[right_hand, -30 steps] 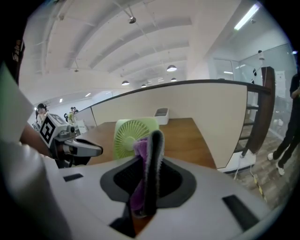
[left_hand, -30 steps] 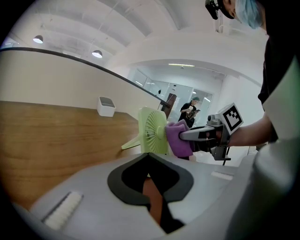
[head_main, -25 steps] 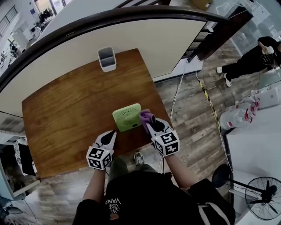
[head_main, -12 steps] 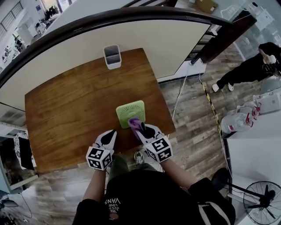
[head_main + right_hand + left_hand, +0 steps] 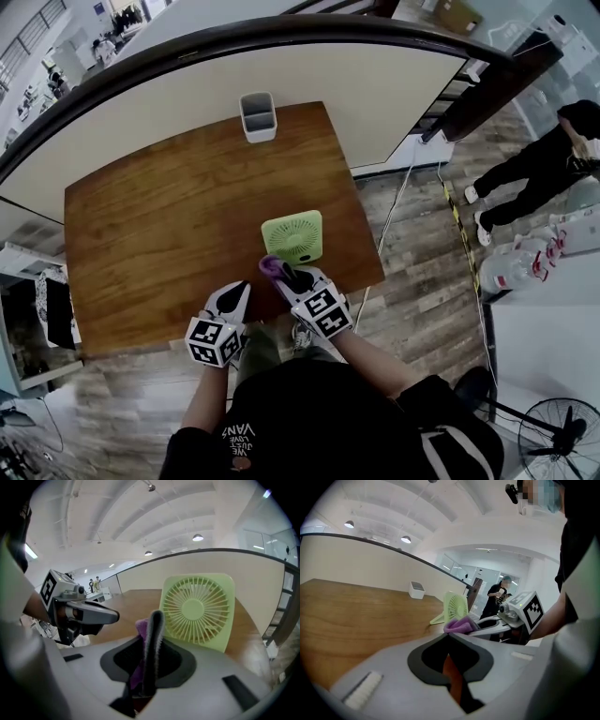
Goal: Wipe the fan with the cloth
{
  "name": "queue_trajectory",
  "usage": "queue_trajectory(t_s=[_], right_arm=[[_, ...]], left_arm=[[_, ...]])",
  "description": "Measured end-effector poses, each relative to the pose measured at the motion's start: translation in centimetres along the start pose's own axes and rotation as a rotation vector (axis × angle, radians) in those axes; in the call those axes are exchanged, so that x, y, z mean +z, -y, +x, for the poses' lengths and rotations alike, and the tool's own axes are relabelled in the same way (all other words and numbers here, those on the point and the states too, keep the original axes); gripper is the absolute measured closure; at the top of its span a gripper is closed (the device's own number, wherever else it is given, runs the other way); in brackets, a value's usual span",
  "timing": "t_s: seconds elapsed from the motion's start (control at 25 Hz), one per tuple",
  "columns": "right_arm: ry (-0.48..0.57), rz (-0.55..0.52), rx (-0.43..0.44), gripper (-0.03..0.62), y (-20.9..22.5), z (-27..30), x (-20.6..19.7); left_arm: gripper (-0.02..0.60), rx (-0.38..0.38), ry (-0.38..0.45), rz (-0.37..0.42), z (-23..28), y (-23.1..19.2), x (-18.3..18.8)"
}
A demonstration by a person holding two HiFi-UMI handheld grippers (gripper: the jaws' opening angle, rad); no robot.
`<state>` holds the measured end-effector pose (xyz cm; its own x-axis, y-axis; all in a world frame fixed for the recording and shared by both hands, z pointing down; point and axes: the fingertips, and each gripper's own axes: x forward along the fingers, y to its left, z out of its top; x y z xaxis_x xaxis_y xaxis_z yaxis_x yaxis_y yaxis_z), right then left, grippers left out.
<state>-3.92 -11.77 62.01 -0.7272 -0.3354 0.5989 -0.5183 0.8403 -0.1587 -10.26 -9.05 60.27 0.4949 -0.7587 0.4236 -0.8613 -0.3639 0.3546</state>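
Observation:
A light green square fan (image 5: 293,236) stands upright on the wooden table (image 5: 159,225) near its right front corner; it also shows in the right gripper view (image 5: 197,611) and the left gripper view (image 5: 454,607). My right gripper (image 5: 277,271) is shut on a purple cloth (image 5: 270,266), held just left of and in front of the fan, apart from it. The cloth (image 5: 142,629) bunches between the jaws. My left gripper (image 5: 238,290) is shut and empty at the table's front edge, left of the right one. The cloth (image 5: 459,624) shows there too.
A white open box (image 5: 257,116) stands at the table's far edge against the curved cream wall (image 5: 309,84). A person in black (image 5: 534,169) stands on the wood floor at the right. A black floor fan (image 5: 561,433) is at the lower right.
My right gripper has carried the cloth from the fan's right side across its front to its lower left. The left gripper has shifted slightly.

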Motion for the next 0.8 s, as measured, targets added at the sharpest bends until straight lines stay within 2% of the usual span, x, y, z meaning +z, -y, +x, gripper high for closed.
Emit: queue_trajectory(t_s=[0.24,0.8], right_arm=[[-0.002,0.032,-0.045,0.51,2.0,-0.7,-0.8],[-0.011,0.159,-0.226,0.51,8.1,-5.7,-3.8]], left_arm=[[0.569,-0.008,0.0,0.001,0.2,0.3,0.0],[0.57,-0.051,-0.009,0.019,1.7,1.9,0.4]])
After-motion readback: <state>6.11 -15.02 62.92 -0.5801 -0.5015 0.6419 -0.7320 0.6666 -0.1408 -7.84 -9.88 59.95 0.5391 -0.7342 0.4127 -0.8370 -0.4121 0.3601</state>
